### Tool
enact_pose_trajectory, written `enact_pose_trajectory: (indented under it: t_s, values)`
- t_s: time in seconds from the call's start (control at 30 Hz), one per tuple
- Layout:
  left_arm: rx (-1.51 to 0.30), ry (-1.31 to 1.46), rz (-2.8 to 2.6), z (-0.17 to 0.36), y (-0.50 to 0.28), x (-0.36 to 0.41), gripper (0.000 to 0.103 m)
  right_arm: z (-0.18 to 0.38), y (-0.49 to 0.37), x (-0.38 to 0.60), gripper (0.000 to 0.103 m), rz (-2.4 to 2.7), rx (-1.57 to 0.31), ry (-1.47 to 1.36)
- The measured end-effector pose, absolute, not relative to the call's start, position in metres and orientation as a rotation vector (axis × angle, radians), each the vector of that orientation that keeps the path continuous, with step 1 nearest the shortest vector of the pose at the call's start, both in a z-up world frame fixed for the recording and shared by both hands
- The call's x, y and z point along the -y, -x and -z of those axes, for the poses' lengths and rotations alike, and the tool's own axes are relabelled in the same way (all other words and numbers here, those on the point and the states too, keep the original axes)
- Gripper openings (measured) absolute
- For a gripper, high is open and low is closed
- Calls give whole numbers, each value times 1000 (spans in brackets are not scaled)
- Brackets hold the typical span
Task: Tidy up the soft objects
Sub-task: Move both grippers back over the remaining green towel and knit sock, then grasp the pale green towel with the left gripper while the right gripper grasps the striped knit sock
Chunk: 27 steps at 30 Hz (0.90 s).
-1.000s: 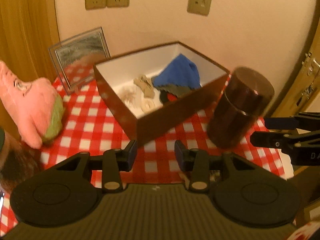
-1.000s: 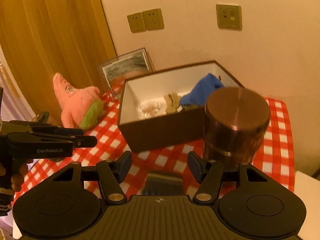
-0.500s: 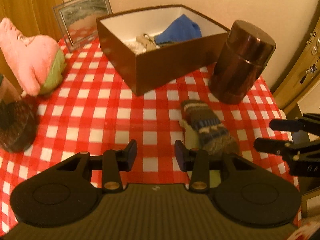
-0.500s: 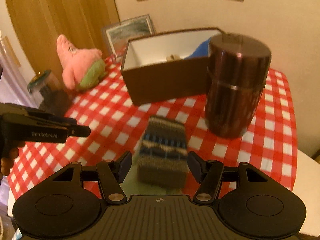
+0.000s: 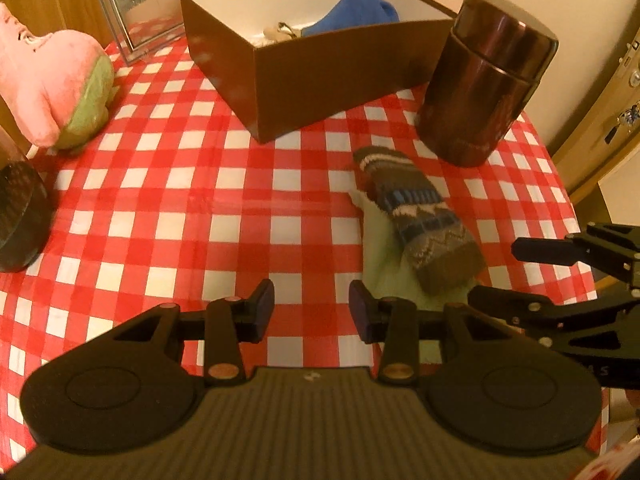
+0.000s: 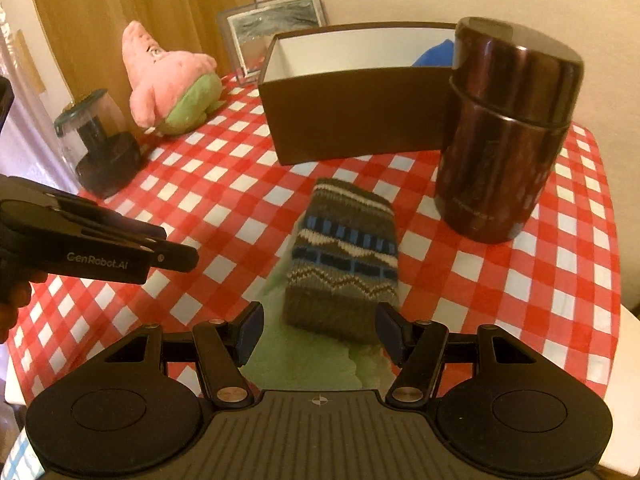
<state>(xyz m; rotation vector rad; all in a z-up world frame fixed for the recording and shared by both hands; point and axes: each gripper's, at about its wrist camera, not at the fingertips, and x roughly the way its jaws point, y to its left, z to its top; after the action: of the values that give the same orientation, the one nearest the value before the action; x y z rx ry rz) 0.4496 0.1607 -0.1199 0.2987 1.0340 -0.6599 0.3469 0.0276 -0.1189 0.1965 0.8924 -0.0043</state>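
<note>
A brown, blue and white knitted sock (image 5: 420, 216) (image 6: 344, 260) lies on a pale green cloth (image 5: 384, 260) (image 6: 312, 364) on the red checked table. Behind it stands a brown box (image 5: 320, 80) (image 6: 352, 120) holding a blue cloth (image 5: 356, 10) and small pale items. A pink plush (image 5: 52, 80) (image 6: 172, 84) lies at the far left. My right gripper (image 6: 319, 334) (image 5: 496, 274) is open, the sock's near end showing between its tips, pads apart from it. My left gripper (image 5: 311, 312) (image 6: 180, 246) is open over bare tablecloth left of the sock.
A tall brown metal canister (image 5: 484, 76) (image 6: 504, 132) stands right of the box, close to the sock. A clear jar with a dark base (image 6: 100, 148) (image 5: 16, 220) sits at the left edge. A framed picture (image 5: 152, 4) leans on the wall.
Both grippers have come down toward the table and tipped downward. The sock and green cloth, hidden a second ago, now lie close in front. Jaw gaps look unchanged.
</note>
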Motion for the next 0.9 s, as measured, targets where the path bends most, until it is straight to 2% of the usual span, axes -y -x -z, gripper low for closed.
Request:
enact_pose_trajectory:
  t_s: [0.53,0.57,0.6,0.63,0.73,0.9]
  values:
    - [-1085,-309,658,148,-455,-159,38,156,-375,-49,61,-9,-864,-36]
    - [-1087,-305,660,149,-455,-160,38,157,-375,-48,58,-9,-861,-33]
    - [-1089,-300,665,151,-455,-159,38,158,-374,-46,37,-10,-853,-36]
    - [-1090,-294,670,152,-454,-159,39,159,-374,-42,23,-17,-855,-47]
    - [-1099,-293,698,154,-452,-154,39,156,-369,-34,14,-3,-841,-75]
    - [-1090,-304,776,154,-444,-143,42,142,-351,-17,13,59,-804,-83]
